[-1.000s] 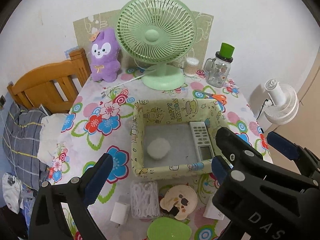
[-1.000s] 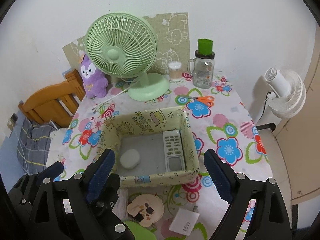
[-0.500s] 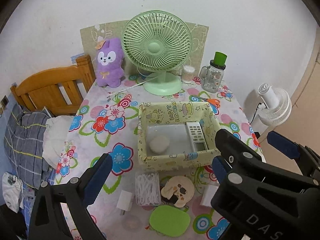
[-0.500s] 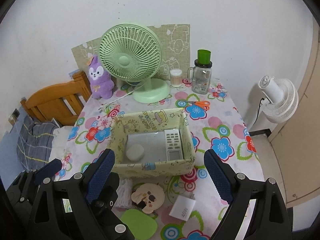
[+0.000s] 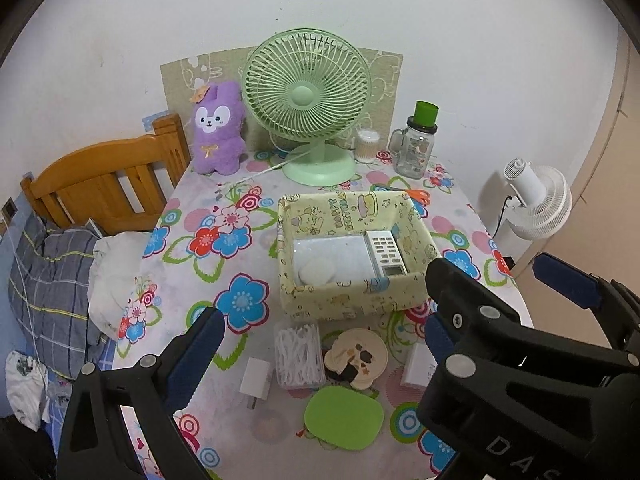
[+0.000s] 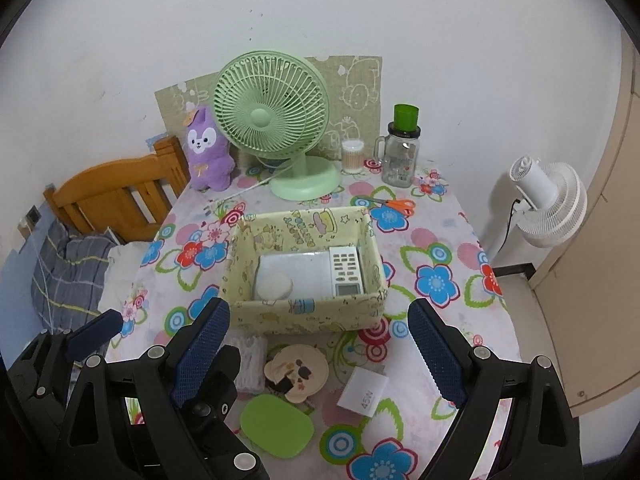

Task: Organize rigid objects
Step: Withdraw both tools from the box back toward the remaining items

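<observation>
Right wrist: right gripper (image 6: 320, 350) jaws apart, empty, above desk (image 6: 440, 248). Left gripper (image 5: 320, 344) likewise. Remote (image 6: 347, 271) lies in box (image 6: 308, 312).

Box (image 6: 304, 316) top open (fan (image 6: 272, 120) behind).

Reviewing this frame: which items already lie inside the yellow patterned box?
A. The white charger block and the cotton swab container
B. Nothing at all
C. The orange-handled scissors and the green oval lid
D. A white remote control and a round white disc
D: inside the yellow patterned box lie the white remote control along its right wall and the round white disc at its front left corner.
</observation>
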Motion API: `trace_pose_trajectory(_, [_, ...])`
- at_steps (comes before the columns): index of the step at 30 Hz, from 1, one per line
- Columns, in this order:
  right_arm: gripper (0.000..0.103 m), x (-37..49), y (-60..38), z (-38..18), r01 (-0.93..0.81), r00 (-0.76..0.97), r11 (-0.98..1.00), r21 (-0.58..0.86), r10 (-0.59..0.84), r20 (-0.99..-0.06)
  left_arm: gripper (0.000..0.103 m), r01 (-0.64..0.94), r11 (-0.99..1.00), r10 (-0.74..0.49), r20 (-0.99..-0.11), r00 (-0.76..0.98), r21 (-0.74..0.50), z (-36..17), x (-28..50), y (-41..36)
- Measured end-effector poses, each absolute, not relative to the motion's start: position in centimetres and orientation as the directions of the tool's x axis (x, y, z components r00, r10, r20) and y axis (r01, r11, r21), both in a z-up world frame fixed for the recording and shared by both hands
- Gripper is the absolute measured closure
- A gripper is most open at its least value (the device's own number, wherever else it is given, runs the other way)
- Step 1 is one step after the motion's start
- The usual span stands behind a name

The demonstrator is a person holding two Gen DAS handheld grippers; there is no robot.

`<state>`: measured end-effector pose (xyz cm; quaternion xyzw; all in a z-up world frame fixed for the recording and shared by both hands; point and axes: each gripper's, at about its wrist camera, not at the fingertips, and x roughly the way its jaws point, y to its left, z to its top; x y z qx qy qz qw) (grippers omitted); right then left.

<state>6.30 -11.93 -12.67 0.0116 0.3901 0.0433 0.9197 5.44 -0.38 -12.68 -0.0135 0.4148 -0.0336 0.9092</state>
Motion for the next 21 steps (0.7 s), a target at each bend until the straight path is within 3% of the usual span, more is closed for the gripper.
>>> trace_pose_trajectory(21, [0.010, 5.1, -10.7, -17.7, -0.072, 0.660, 0.992, 0.107, 0.128, -0.741, 0.002, 0.065, 0.997, -0.065, -0.777, 0.626, -0.031, -16.9, 4.2, 0.8])
